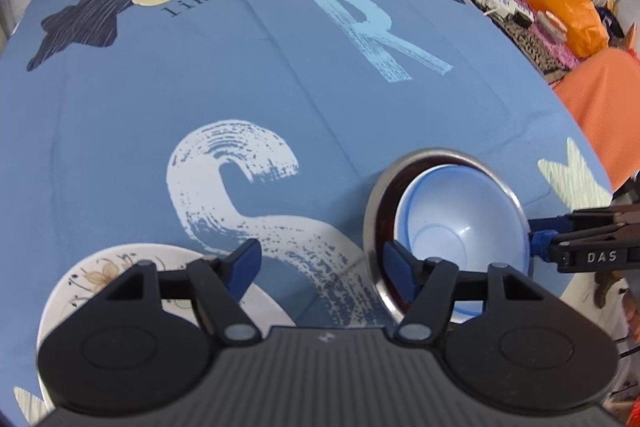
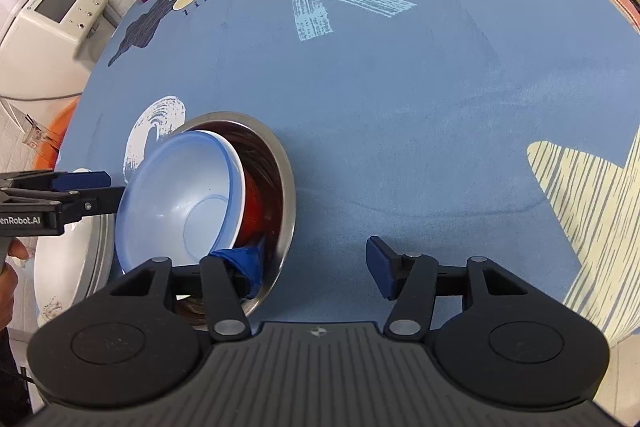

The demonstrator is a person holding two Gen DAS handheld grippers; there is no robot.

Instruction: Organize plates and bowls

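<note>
Lower right of the left wrist view: blue bowl (image 1: 460, 223) sits tilted inside steel bowl (image 1: 440, 163), a red bowl (image 2: 252, 207) between them. Floral plate (image 1: 168, 279) lies lower left on the blue cloth (image 1: 280, 67). Left gripper (image 1: 320, 263) spread wide, empty. Right gripper (image 2: 316, 263) also spread, one finger at the steel rim, nothing clamped. Nesting looks nearly done; next move probably calls for settling the blue bowl level, then fetching the plate.

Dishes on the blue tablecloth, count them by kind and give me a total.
Bowls: 3, a light blue plastic bowl atop a red bowl, both in a steel bowl
Plates: 1, a white floral plate
Total: 4
</note>
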